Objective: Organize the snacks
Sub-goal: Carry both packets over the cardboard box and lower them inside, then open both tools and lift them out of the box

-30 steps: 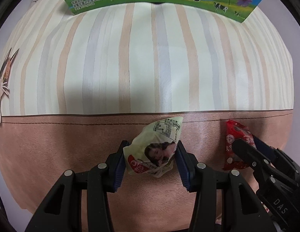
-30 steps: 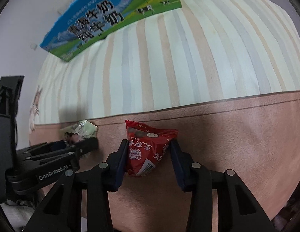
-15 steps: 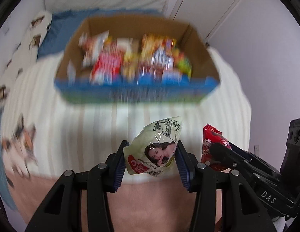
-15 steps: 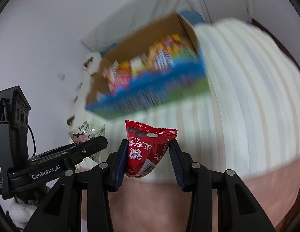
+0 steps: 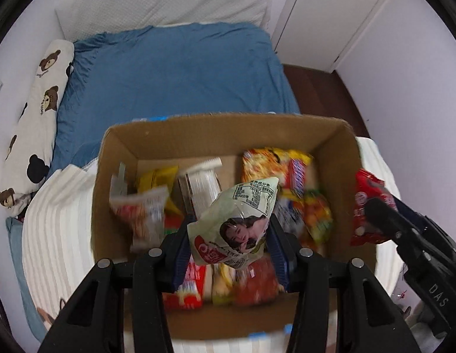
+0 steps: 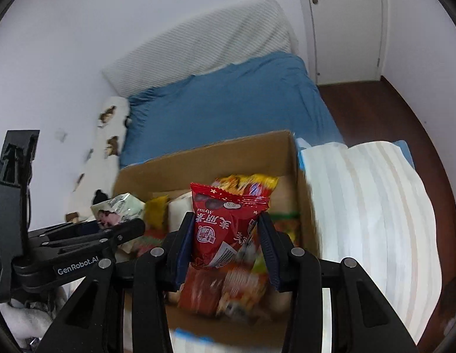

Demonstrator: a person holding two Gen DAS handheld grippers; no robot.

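Both grippers have risen from the striped blanket and now hover over an open cardboard box (image 5: 339,147) of snacks. From the left wrist, the left gripper (image 5: 229,242) clenches a pale green snack packet (image 5: 236,223) between its pads, above the box's middle. From the right wrist, the right gripper (image 6: 226,244) clamps a red snack packet (image 6: 225,223) upright above the box (image 6: 216,156), near its right wall.

Your left wrist camera is looking steeply down into the cardboard box (image 5: 339,158), close above it, bed (image 5: 175,67) at 12 o'clock. Your right wrist camera is facing the same box (image 6: 216,156) from its right side, less steeply. Both are sharing box, bed, door (image 6: 342,26).
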